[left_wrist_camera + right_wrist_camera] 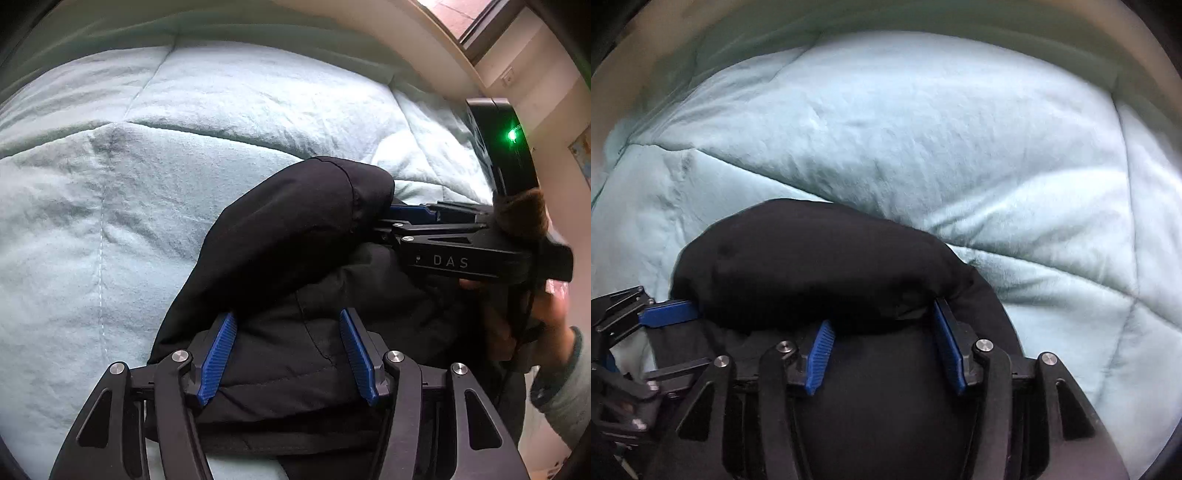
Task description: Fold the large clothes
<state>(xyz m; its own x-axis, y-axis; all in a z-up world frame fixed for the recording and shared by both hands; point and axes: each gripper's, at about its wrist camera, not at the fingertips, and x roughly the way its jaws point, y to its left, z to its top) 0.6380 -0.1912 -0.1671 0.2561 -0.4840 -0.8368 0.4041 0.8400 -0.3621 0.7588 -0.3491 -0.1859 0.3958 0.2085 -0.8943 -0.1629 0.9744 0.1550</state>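
Observation:
A black padded garment [295,229] lies bunched on a pale blue quilt [110,192]. My left gripper [288,317] has its blue pads wide apart over the garment's lower fold, with a rolled part draped across the tips. My right gripper [391,214] comes in from the right, its tips hidden under the roll. In the right wrist view the garment [820,266] bulges over my right gripper [882,325], whose jaws stand wide apart around the cloth. The left gripper's blue pad [668,312] shows at the left edge, against the roll.
The quilt [942,155] covers the bed in both views. A cream wall and a window corner [476,22] lie at the upper right. The person's hand and grey sleeve [561,369] hold the right gripper's handle.

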